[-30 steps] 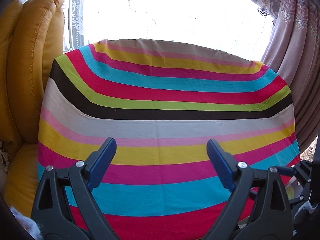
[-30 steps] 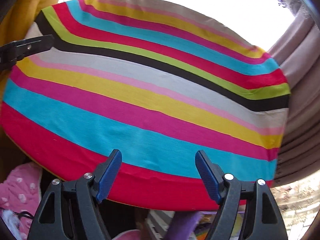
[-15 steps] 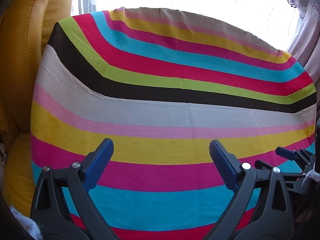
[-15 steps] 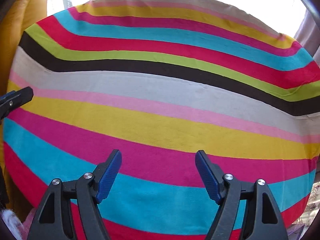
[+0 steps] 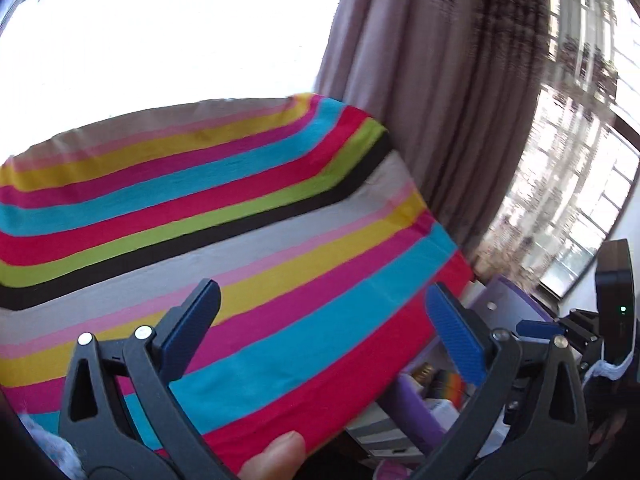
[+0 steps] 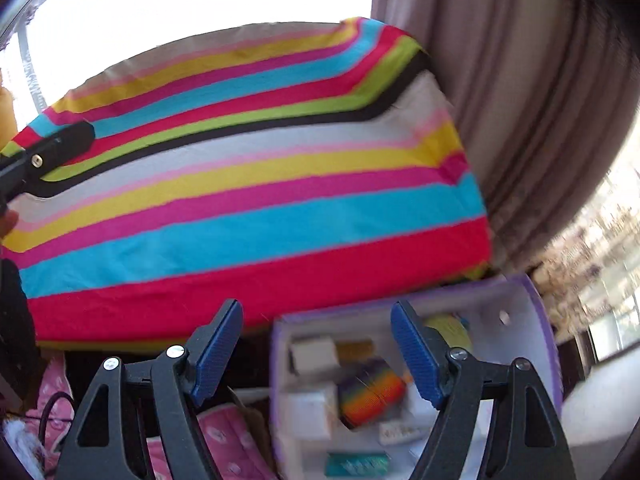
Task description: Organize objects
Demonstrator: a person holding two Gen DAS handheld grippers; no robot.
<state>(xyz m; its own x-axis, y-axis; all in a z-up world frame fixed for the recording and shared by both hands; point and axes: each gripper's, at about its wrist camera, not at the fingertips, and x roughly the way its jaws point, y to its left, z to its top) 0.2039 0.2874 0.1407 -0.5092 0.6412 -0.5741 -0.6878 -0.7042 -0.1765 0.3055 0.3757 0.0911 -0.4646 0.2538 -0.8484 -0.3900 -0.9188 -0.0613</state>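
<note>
Fingers [image 5: 192,332] of both grippers stand apart, empty; one purple box [image 6: 532,312] holds one rainbow toy [image 6: 370,394].

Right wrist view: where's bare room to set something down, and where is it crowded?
The whole striped cloth top is bare, from the curtain side across to the left claw at its far-left edge. The purple box below its near edge is crowded: rainbow block, white boxes and a teal pack. Both claws stand open, empty; the right claw hovers over the box.
</note>
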